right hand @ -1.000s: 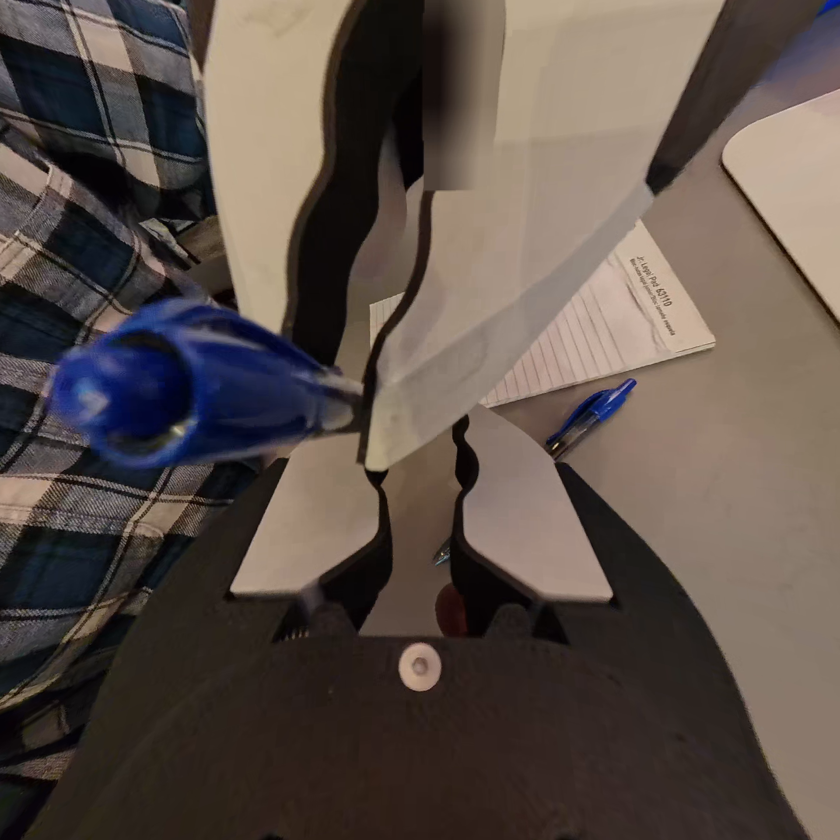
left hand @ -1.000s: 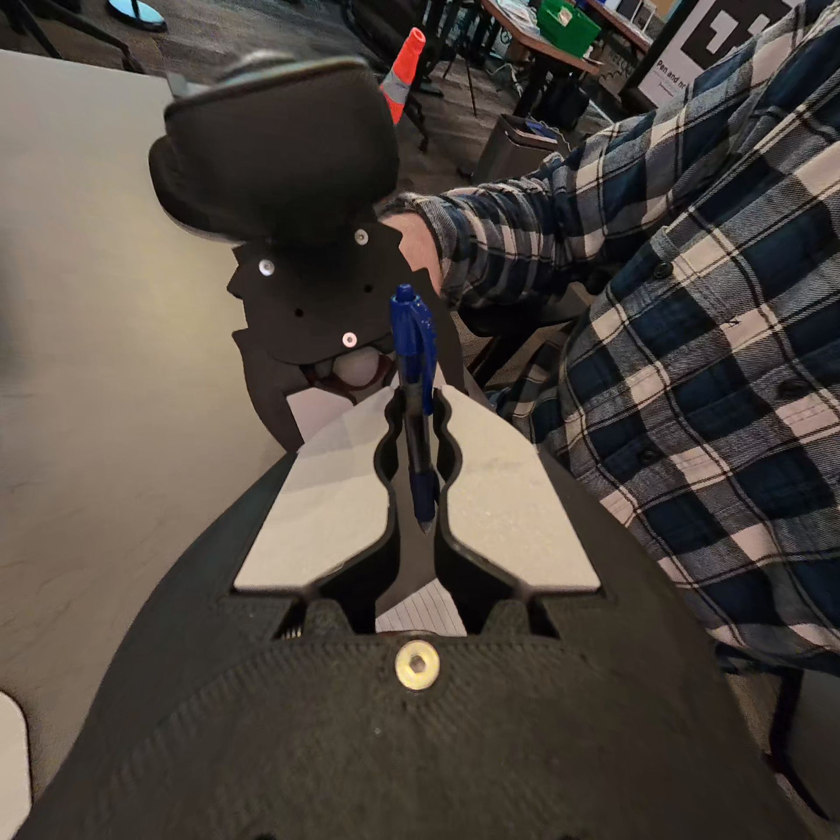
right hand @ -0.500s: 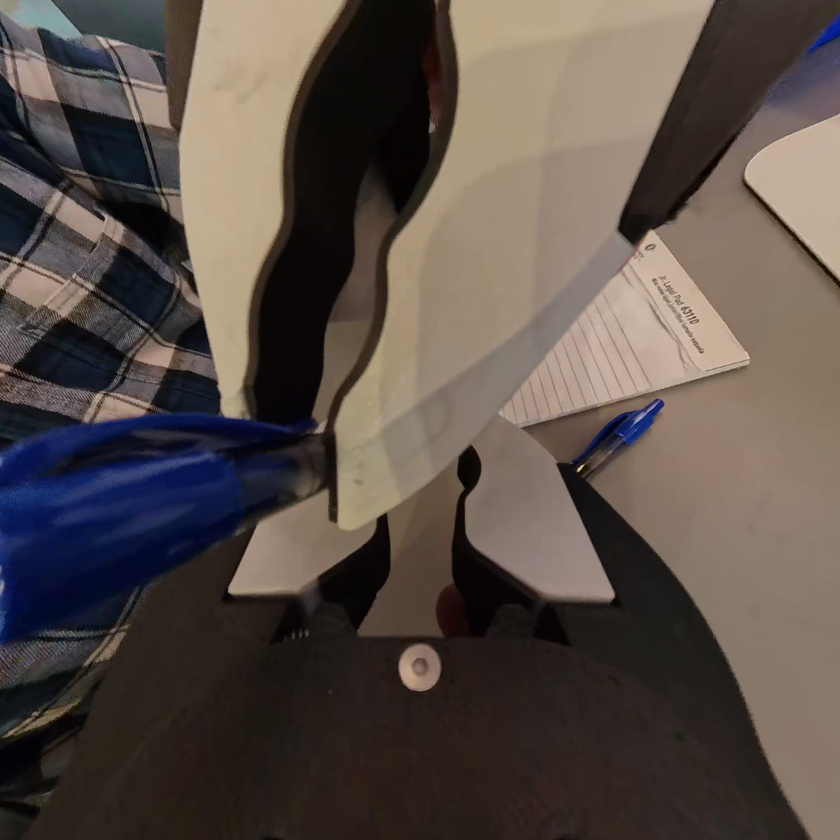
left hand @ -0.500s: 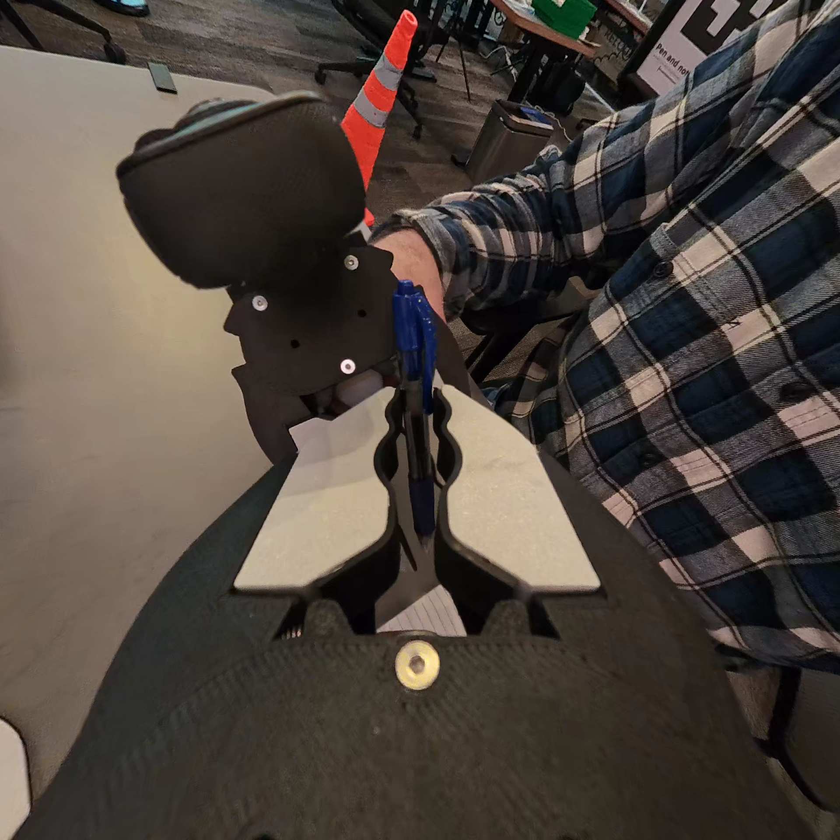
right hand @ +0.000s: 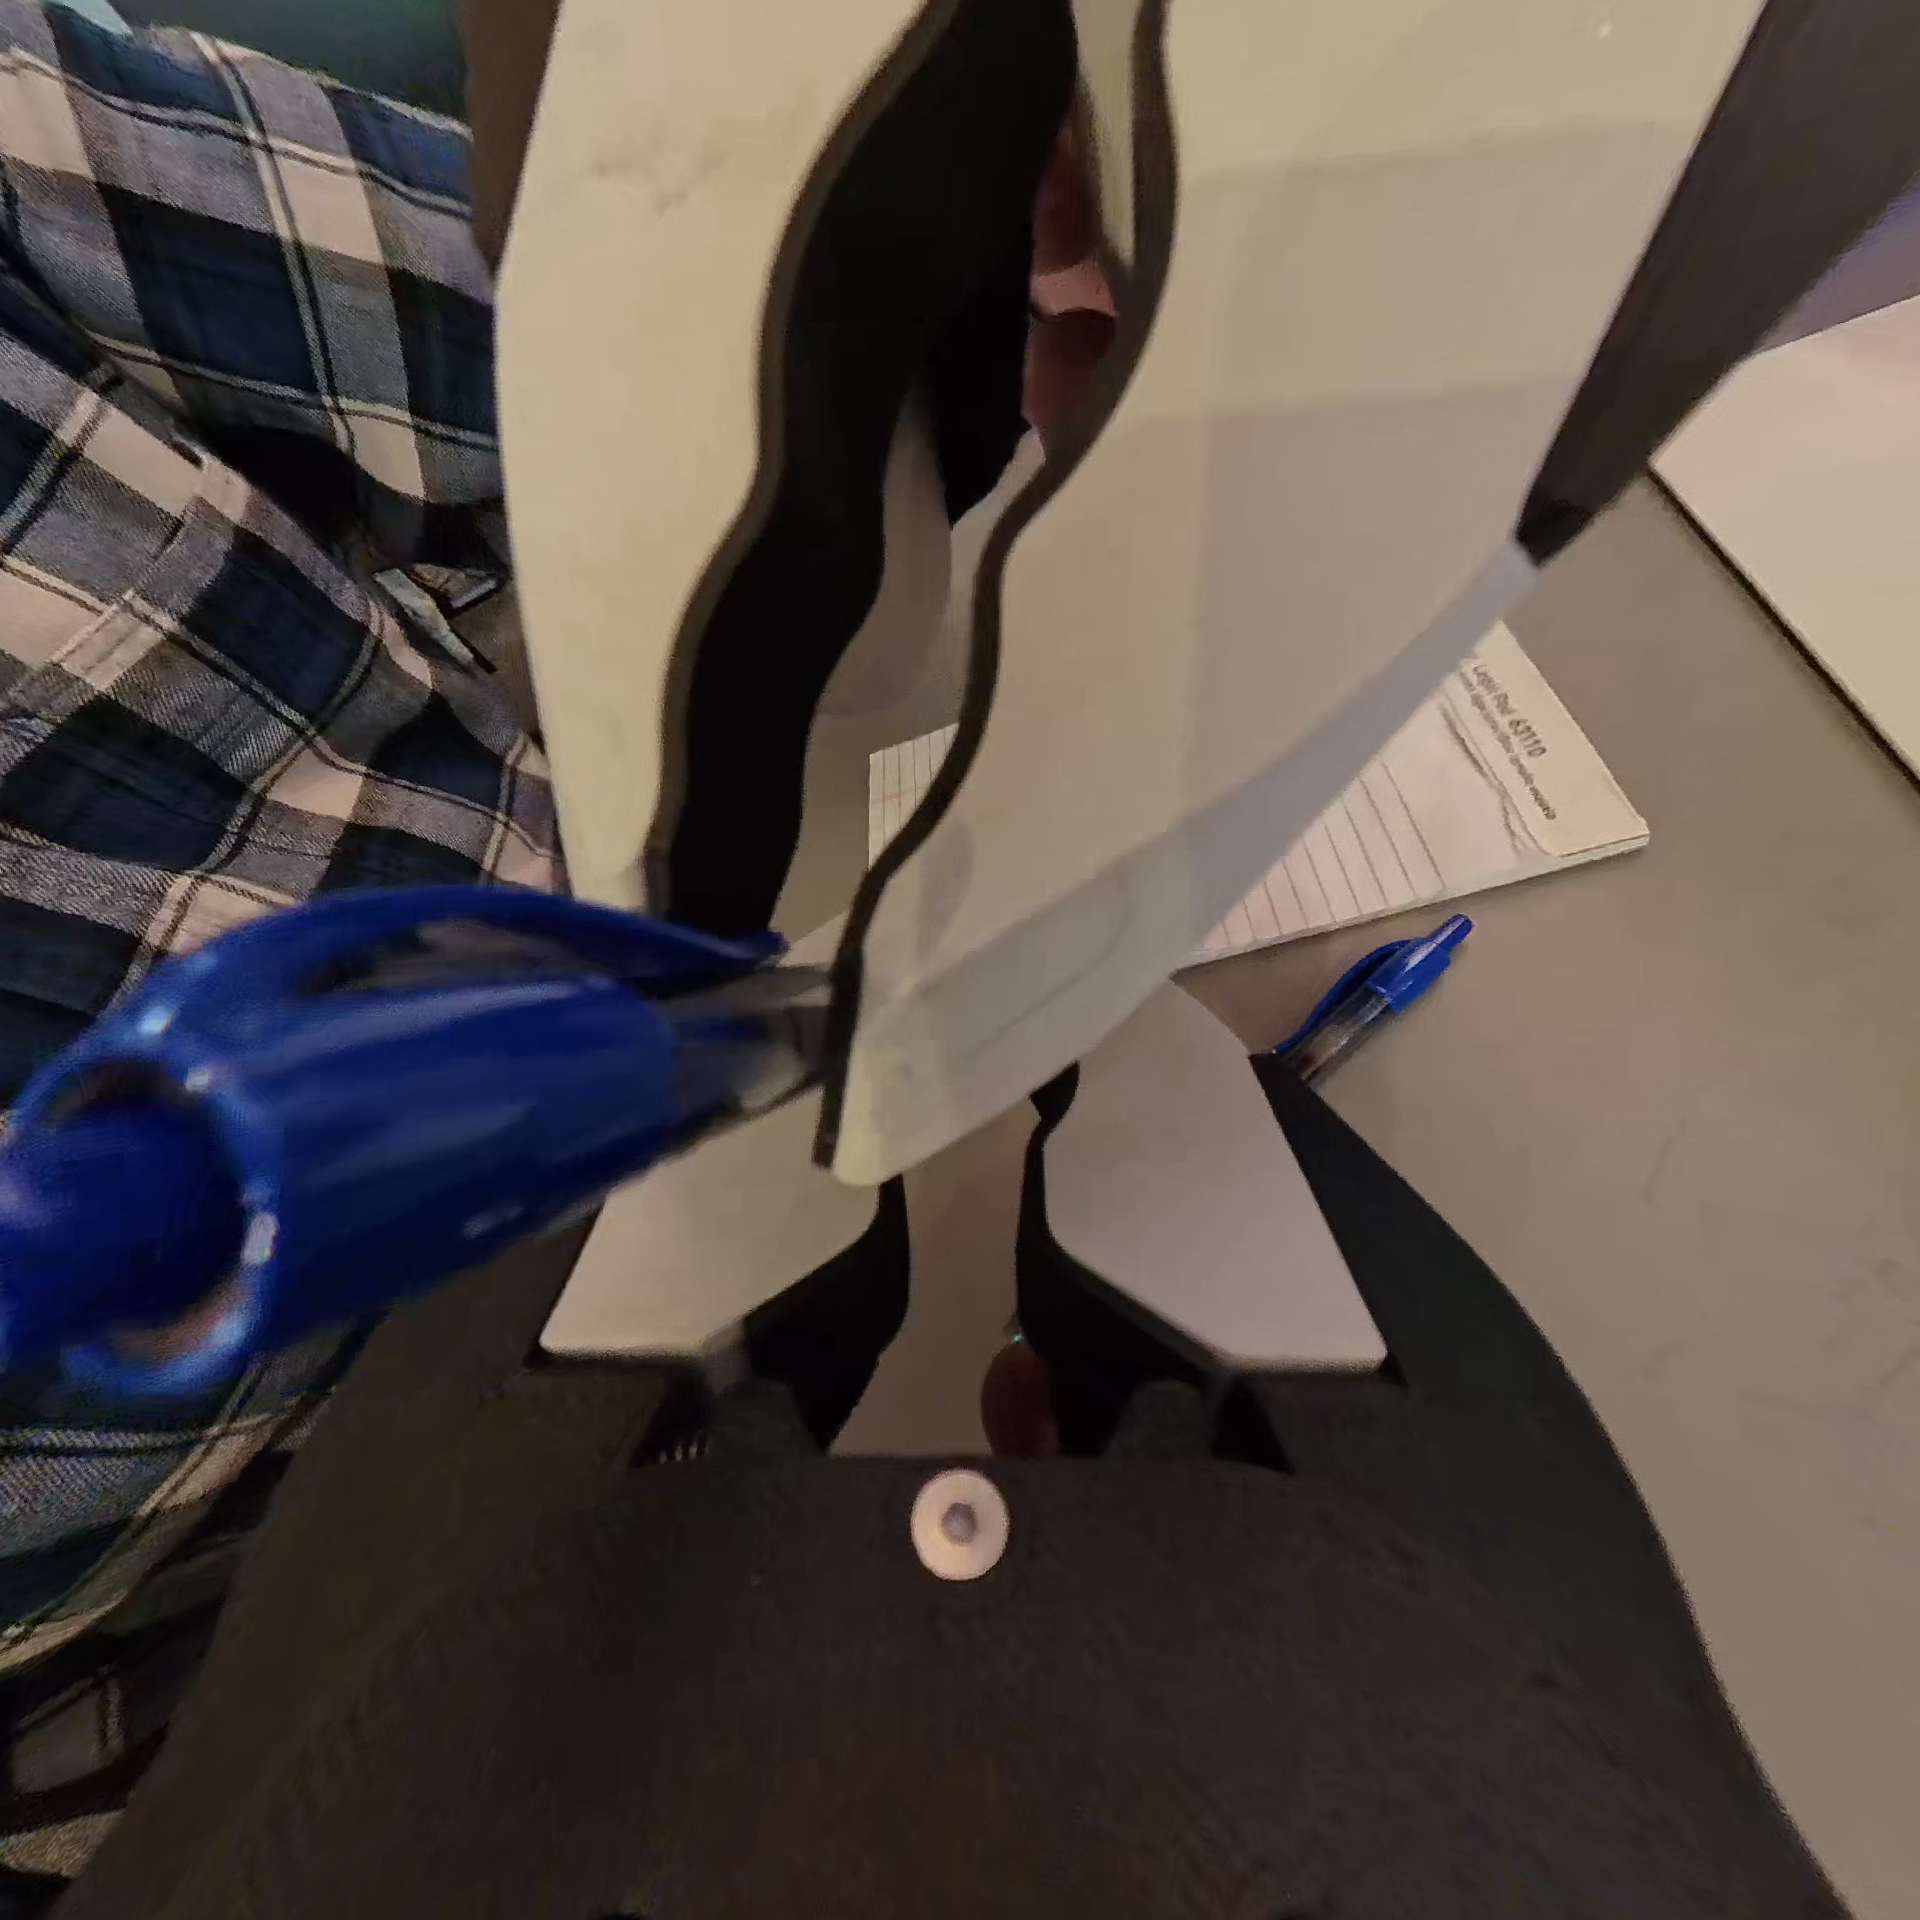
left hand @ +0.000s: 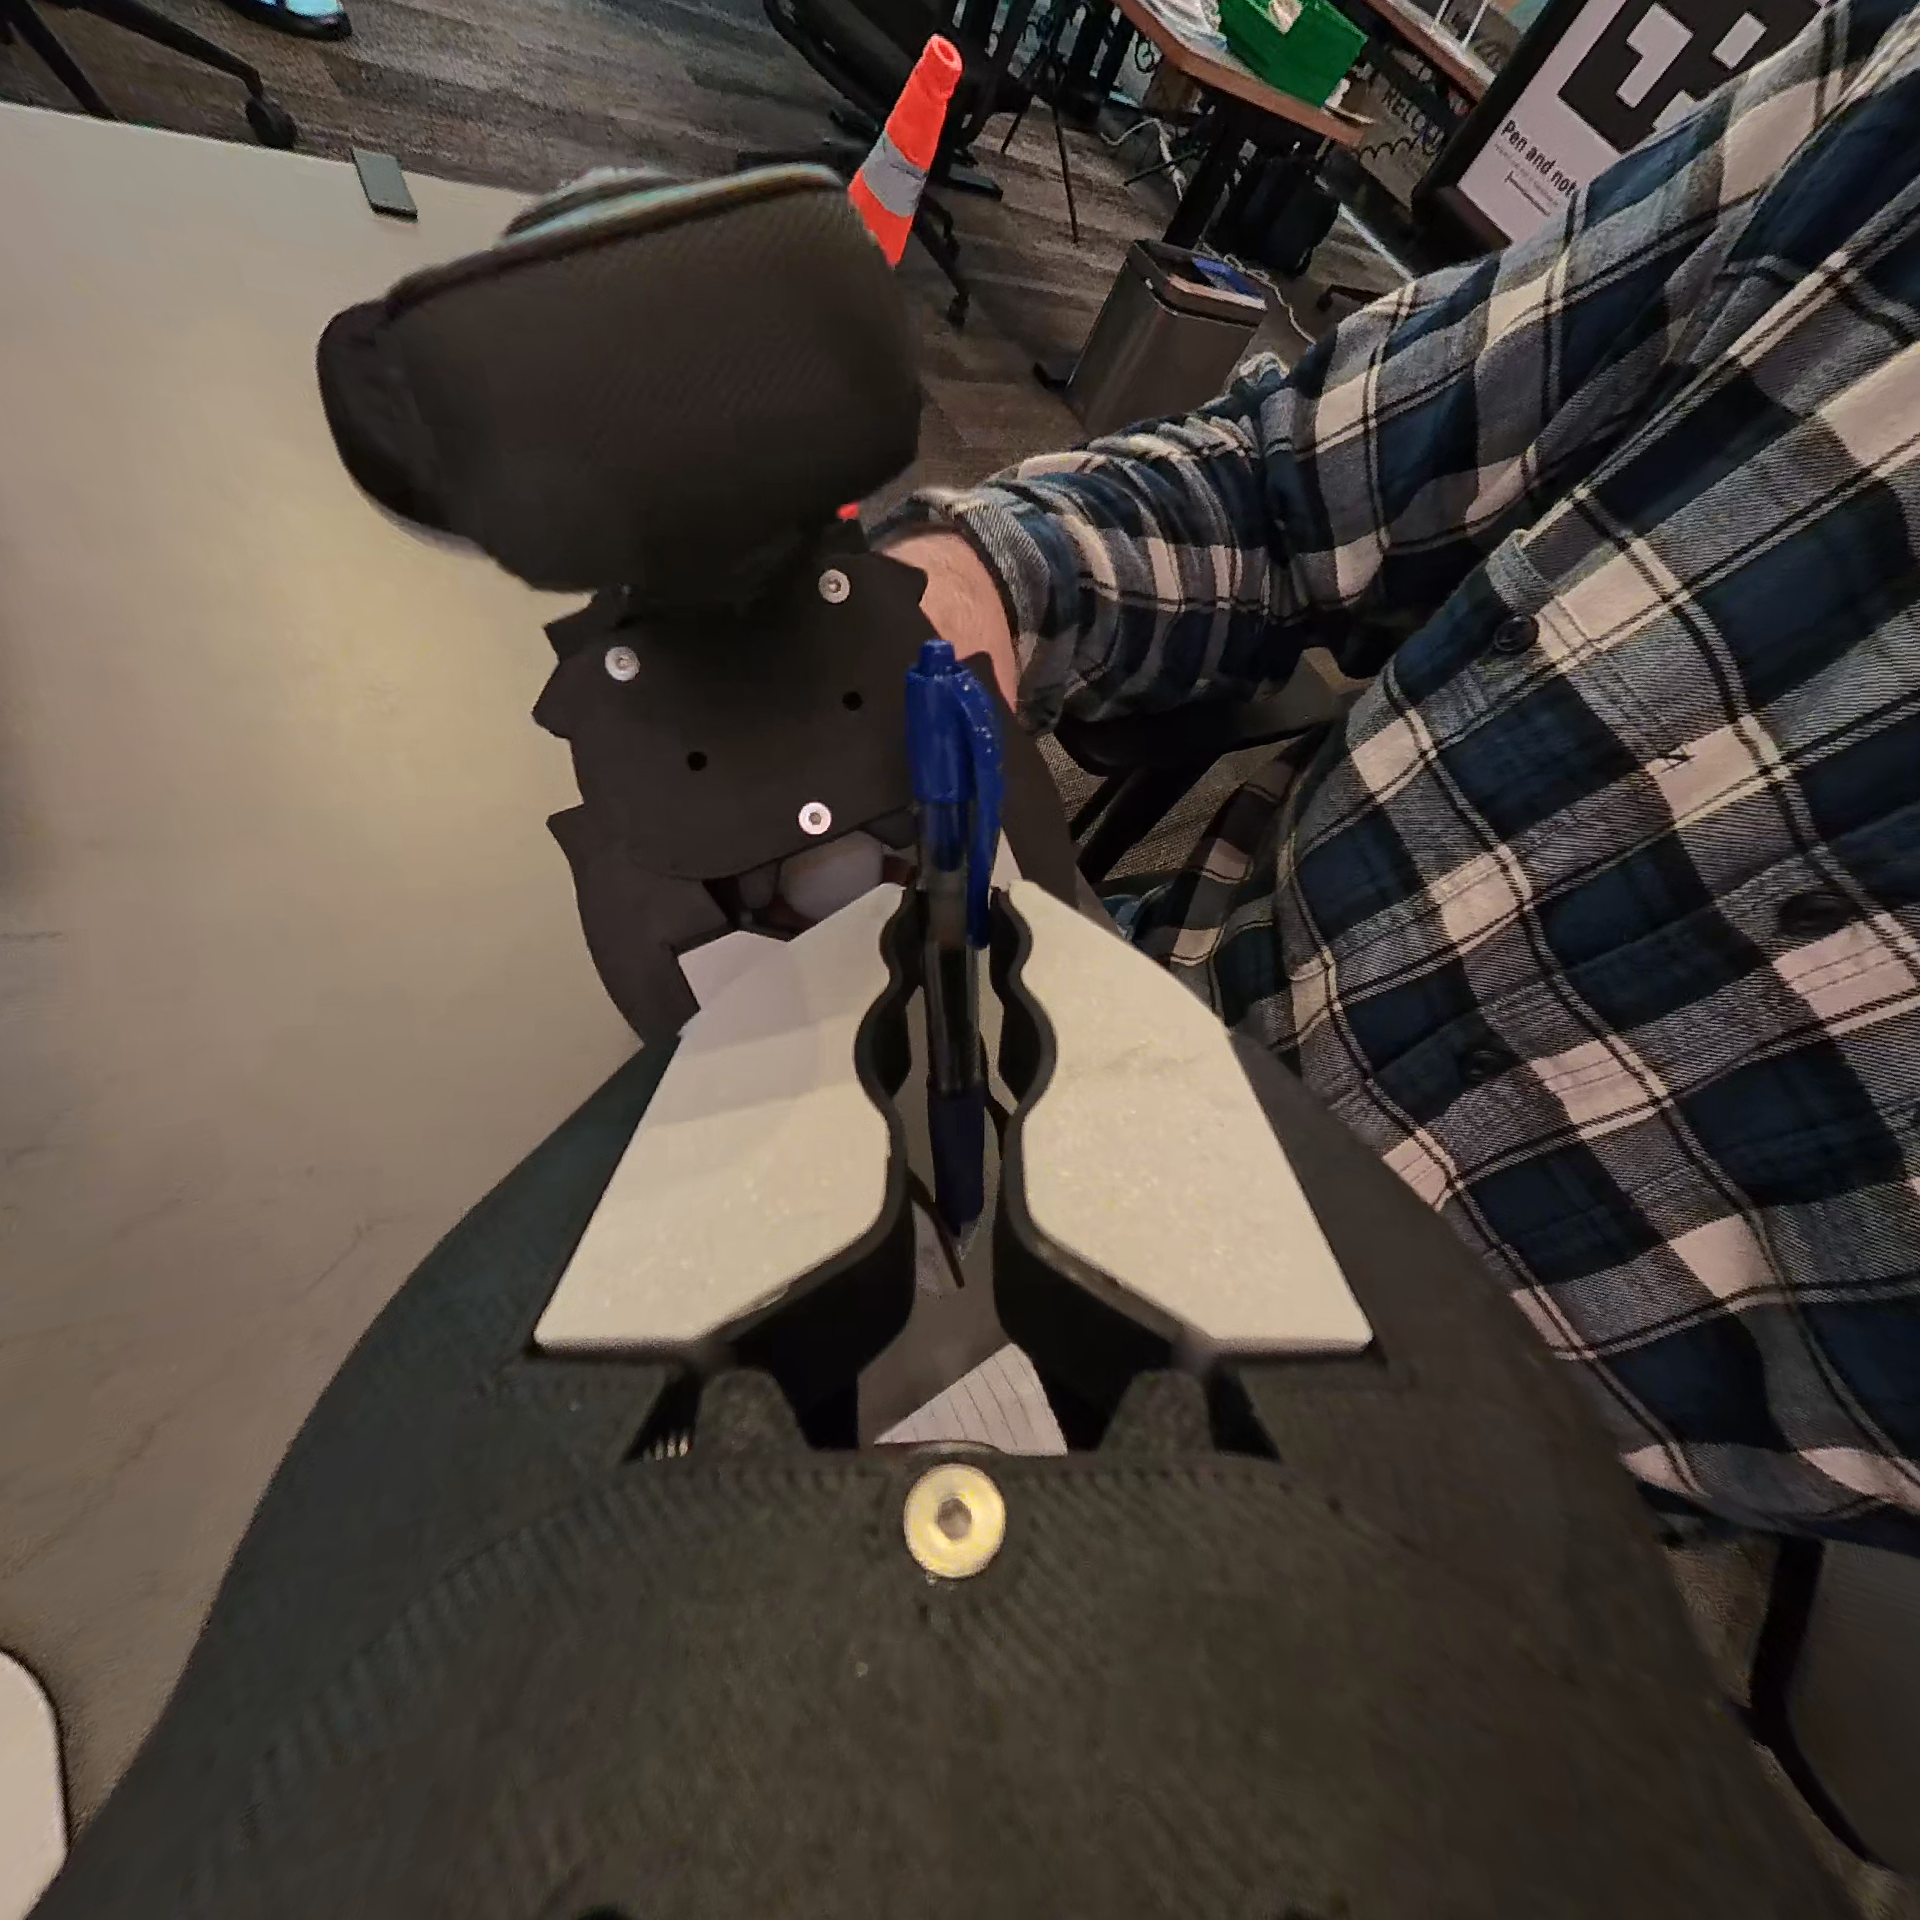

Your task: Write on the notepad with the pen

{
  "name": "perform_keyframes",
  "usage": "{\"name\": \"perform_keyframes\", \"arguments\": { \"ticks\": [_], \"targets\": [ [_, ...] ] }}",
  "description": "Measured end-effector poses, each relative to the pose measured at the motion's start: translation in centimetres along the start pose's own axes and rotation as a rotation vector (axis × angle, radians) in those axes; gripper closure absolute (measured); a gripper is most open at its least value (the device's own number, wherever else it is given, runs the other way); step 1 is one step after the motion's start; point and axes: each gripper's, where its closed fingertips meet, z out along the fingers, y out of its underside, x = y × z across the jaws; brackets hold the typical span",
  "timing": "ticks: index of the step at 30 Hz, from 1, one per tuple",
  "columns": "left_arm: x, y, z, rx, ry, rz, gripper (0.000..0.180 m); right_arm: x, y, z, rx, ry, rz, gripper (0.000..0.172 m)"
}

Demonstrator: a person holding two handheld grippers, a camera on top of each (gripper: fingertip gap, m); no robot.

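My left gripper [left hand: 951,914] is shut on a blue pen [left hand: 951,790], which stands upright between the pads with its tip down above the lined notepad [left hand: 977,1403]. The right wrist view shows the same left gripper [right hand: 769,977] close in front, the pen's [right hand: 312,1122] clicker end pointing at the camera. My right gripper [right hand: 966,1164] is open, with only the table showing between its pads. Its black body [left hand: 727,727] sits just beyond the left fingers. The notepad [right hand: 1455,810] lies on the grey table, partly covered by the left gripper.
A second blue pen [right hand: 1382,982] lies on the table beside the notepad, partly under my right finger. A person in a plaid shirt [left hand: 1558,727] sits close on the right. A white board's corner [right hand: 1818,499] is at the far right. An orange cone [left hand: 909,145] and a bin [left hand: 1164,332] stand on the floor.
The left gripper keeps its hold on the pen. The right gripper's body has swayed left, then back right. In the right wrist view the pen's end has swung lower and closer.
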Motion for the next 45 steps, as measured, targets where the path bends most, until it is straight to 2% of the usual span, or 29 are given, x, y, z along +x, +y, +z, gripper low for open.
{"name": "perform_keyframes", "arguments": {
  "ticks": [1,7,8,9,10,15,22,24,27,30,34,40,43,45],
  "targets": [
    [0.0,-0.1,-0.1,0.009,0.003,-0.001,0.168,0.0,-0.2,-0.1,0.013,-0.001,0.000,0.149],
    [-0.3,-0.4,-0.4,0.031,-0.003,-0.008,0.168,0.1,-0.5,-0.2,0.054,0.008,-0.024,0.155],
    [-0.2,-0.4,-0.3,0.029,0.003,-0.007,0.168,0.0,-0.5,-0.2,0.057,-0.004,-0.013,0.152],
    [-0.1,-0.4,-0.2,0.024,0.006,-0.009,0.168,0.2,-0.4,-0.2,0.057,-0.001,0.002,0.138],
    [-0.1,-0.2,-0.1,0.012,0.007,-0.009,0.168,0.4,-0.3,-0.3,0.052,0.010,-0.001,0.134],
    [-0.2,-0.4,0.0,0.000,0.003,-0.010,0.168,0.2,-0.2,-0.5,0.033,0.020,-0.042,0.156],
    [-0.4,-0.4,0.1,0.009,0.009,-0.013,0.168,0.2,-0.2,-0.5,0.033,0.032,-0.065,0.160],
    [-0.7,-0.9,0.0,0.038,-0.010,-0.018,0.167,0.1,-0.7,-0.9,0.074,0.021,-0.061,0.160],
    [-1.0,-1.7,-1.1,0.090,-0.058,-0.012,0.141,0.5,-1.1,-1.7,0.123,0.029,-0.045,0.161],
    [-1.0,-2.3,-2.8,0.130,-0.154,0.041,0.128,0.7,-2.0,-2.9,0.216,0.019,-0.022,0.161],
    [-0.5,-2.2,-4.3,0.164,-0.344,0.187,0.124,0.8,-4.0,-5.0,0.404,-0.015,0.032,0.161],
    [-2.1,0.5,-3.8,0.093,-0.808,0.467,0.132,1.2,-5.7,-6.6,0.558,-0.042,0.118,0.161],
    [-2.7,0.8,-3.2,0.051,-0.979,0.586,0.141,1.2,-6.4,-6.7,0.614,-0.058,0.170,0.161],
    [-2.8,0.6,-2.8,0.048,-1.043,0.636,0.148,1.4,-6.6,-6.6,0.642,-0.056,0.206,0.161]
  ]
}}
